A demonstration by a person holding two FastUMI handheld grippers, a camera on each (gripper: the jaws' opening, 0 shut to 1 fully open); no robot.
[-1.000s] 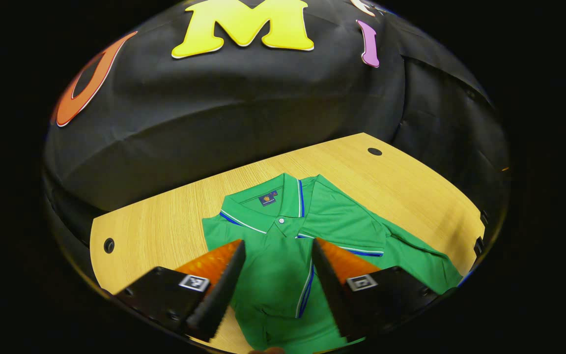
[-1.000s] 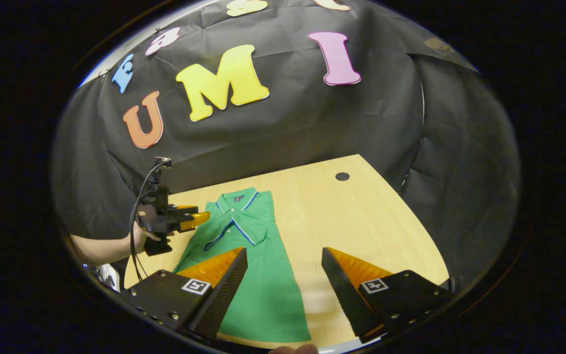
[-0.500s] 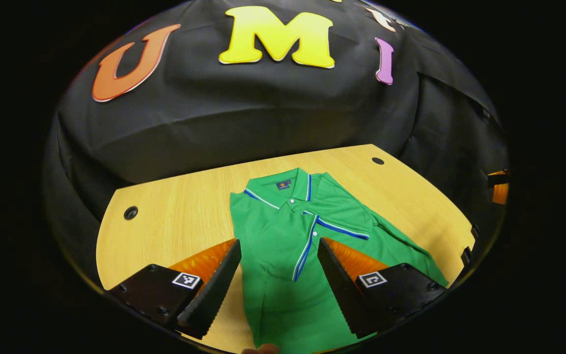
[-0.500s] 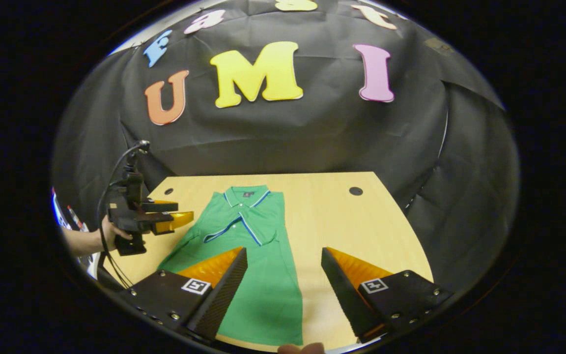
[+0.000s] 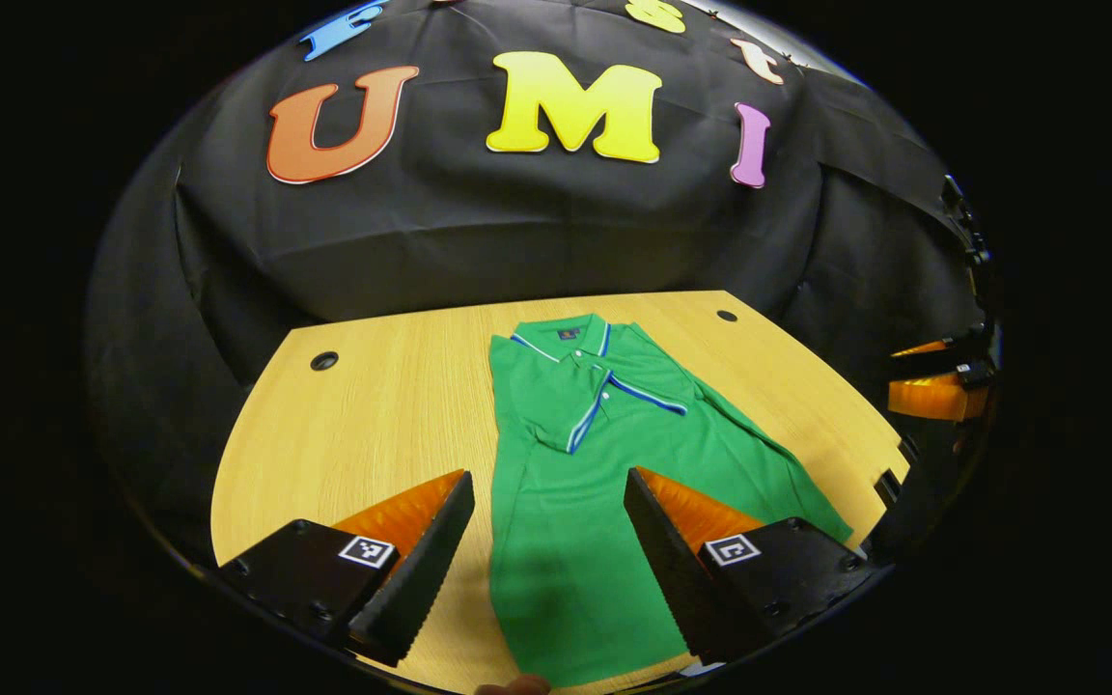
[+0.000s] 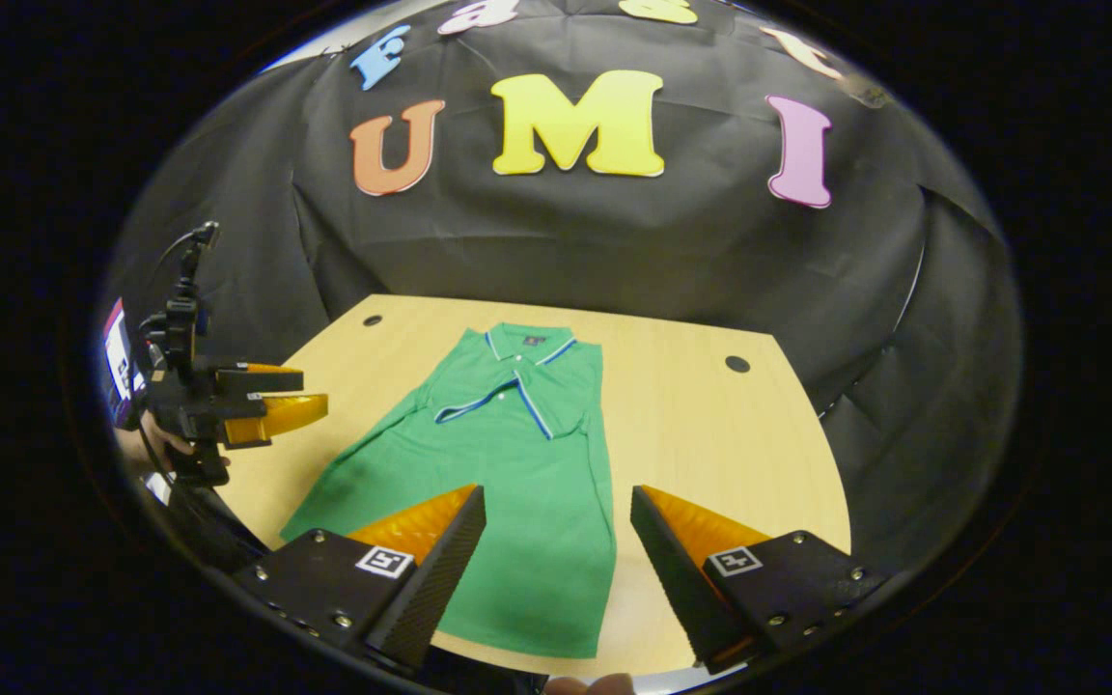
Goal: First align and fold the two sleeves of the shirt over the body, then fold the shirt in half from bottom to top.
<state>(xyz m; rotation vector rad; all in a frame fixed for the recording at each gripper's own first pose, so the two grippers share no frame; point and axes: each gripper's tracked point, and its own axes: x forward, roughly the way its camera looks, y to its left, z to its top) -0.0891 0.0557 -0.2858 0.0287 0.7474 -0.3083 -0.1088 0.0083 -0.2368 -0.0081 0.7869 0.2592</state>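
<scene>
Both grippers, left point(image 5: 548, 492) and right point(image 6: 556, 507), spread and empty above the green shirt point(image 5: 585, 483) flat on the table point(image 5: 373, 415): sleeves look folded, so pinch both hem corners evenly, lift toward collar.

Right tool point(image 6: 556, 526) open above green shirt point(image 6: 508, 463) on wooden table point(image 6: 710, 434); sleeves folded.

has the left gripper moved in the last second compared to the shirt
Yes. In the right gripper view the left gripper has drawn back leftward off the shirt, now clear of the table's left edge.
</scene>
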